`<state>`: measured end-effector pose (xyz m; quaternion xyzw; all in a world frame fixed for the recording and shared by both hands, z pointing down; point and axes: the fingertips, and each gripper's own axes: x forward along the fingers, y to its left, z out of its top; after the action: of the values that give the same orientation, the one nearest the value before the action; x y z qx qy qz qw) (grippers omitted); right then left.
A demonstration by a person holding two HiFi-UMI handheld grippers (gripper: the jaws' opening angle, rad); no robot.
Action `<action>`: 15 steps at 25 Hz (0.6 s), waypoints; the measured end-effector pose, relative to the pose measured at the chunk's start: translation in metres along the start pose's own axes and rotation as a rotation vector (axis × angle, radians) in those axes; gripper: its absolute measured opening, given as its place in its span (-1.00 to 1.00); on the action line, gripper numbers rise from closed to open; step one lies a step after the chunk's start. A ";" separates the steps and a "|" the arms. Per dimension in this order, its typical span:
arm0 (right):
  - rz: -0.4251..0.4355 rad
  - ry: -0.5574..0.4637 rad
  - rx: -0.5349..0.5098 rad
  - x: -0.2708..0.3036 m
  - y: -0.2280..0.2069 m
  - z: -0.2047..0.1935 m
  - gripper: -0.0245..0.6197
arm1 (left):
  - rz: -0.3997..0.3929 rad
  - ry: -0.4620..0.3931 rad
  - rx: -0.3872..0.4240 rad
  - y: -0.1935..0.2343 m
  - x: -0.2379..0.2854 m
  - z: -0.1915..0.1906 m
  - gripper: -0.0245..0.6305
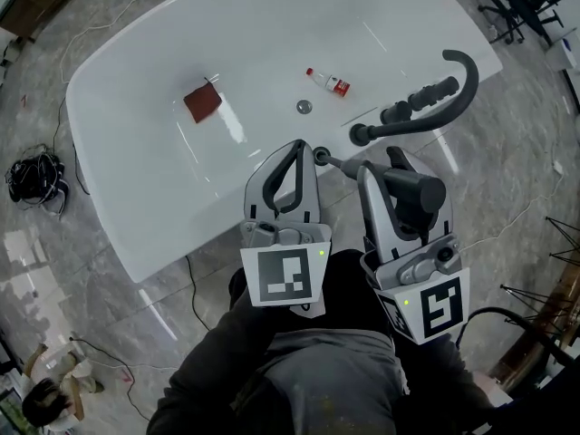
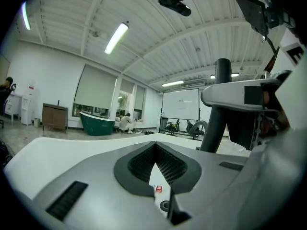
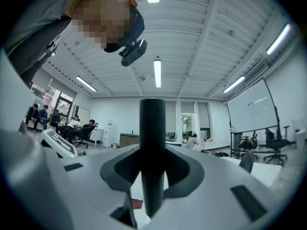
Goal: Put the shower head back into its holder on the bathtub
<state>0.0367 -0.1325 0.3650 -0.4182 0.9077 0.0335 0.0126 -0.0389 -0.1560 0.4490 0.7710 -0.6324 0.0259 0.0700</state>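
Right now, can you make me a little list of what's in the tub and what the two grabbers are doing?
Tub: white bathtub
Inside it: red-brown square pad; small clear bottle with red label, lying down; round metal drain
On rim: dark grey curved faucet
Right gripper: shut on dark grey shower head
Left gripper: shut, empty

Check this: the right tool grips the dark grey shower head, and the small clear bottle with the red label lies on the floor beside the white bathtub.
Wrong in one point: the small clear bottle with the red label lies inside the white bathtub, near its round metal drain, not on the floor. The head view shows it. The rest stands.
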 end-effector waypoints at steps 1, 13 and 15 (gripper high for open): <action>0.000 0.003 -0.002 0.001 0.000 -0.003 -0.54 | 0.001 0.001 -0.002 0.000 0.000 -0.002 -0.92; 0.015 0.031 -0.001 0.013 -0.001 -0.034 -0.54 | 0.007 0.011 -0.003 0.008 0.007 -0.026 -0.92; 0.023 0.031 0.002 0.016 0.000 -0.039 -0.54 | 0.012 0.014 -0.007 0.011 0.010 -0.031 -0.92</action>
<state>0.0265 -0.1481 0.4030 -0.4081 0.9126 0.0263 -0.0016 -0.0459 -0.1636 0.4816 0.7668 -0.6365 0.0295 0.0768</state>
